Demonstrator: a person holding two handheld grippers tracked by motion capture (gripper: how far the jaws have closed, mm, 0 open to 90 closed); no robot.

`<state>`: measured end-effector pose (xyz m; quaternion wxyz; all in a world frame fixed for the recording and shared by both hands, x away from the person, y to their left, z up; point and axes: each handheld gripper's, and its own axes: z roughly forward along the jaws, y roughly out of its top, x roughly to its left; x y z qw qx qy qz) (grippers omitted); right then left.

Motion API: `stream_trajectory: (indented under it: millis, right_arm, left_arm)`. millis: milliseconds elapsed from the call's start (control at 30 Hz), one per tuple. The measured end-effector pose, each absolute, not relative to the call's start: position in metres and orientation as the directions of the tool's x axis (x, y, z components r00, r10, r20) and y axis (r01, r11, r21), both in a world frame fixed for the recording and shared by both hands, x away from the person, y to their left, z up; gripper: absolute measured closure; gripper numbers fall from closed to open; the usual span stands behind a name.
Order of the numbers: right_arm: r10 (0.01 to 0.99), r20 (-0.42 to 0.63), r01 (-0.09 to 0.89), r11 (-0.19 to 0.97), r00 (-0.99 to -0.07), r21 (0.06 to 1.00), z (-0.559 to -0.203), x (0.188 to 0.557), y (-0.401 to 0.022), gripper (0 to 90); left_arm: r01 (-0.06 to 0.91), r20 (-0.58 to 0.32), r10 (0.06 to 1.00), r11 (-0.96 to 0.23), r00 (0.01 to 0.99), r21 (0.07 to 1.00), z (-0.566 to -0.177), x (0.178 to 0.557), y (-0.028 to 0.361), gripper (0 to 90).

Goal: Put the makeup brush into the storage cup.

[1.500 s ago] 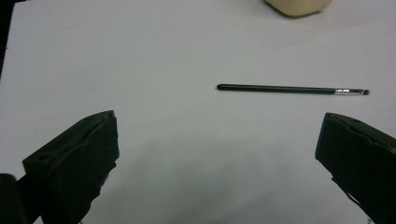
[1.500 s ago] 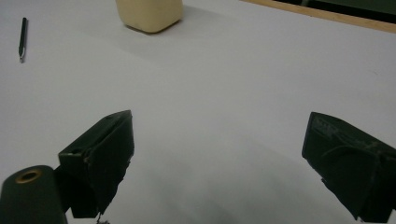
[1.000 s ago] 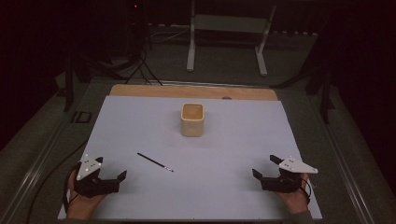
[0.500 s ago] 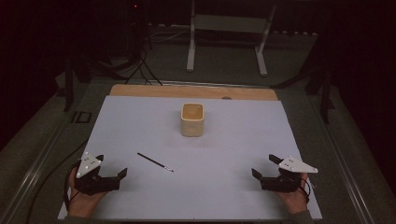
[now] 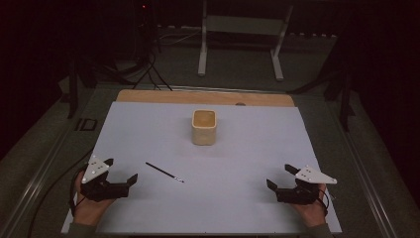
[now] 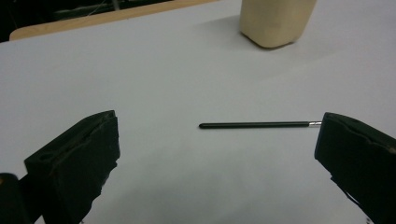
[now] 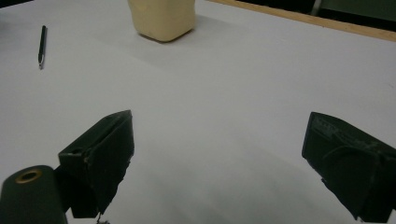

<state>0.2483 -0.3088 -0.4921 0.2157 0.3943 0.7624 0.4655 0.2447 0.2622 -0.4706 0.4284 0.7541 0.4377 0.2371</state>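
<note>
Both our grippers, left gripper point(image 5: 122, 182) and right gripper point(image 5: 279, 184), gape wide and empty; the thin black pen point(image 5: 164, 172) lies flat at two o'clock from the left one, and may skid away if we pinch it off-centre

The pen point(image 6: 254, 125) looks like matt black plastic with a small shiny metal tip. The cup point(image 5: 204, 127) is cream, smooth and dull, like plastic. The table point(image 5: 247, 163) wears a smooth, matt pale sheet; bare wood shows along its far edge. Both grippers' jaws are matt black plastic, slightly rough.
</note>
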Motion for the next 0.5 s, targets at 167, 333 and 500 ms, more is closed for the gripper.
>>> stream_trajectory:
  millis: [167, 333, 500]
  right_arm:
    - [0.801, 0.040, 0.400, 0.254, -0.598, 0.880, -0.492, 0.248, -0.309, 9.0]
    - [0.800, 0.041, 0.401, 0.255, -0.599, 0.880, -0.492, 0.248, -0.309, 9.0]
    - [0.797, 0.040, 0.399, 0.258, -0.603, 0.880, -0.492, 0.248, -0.309, 9.0]
  left_arm:
    - [0.446, -0.007, 0.854, -0.264, 0.520, 0.855, -0.467, 0.250, 0.256, 1.0]
    - [0.434, 0.005, 0.845, -0.280, 0.534, 0.856, -0.464, 0.256, 0.249, 1.0]
    - [0.428, 0.006, 0.838, -0.285, 0.545, 0.858, -0.461, 0.260, 0.245, 1.0]
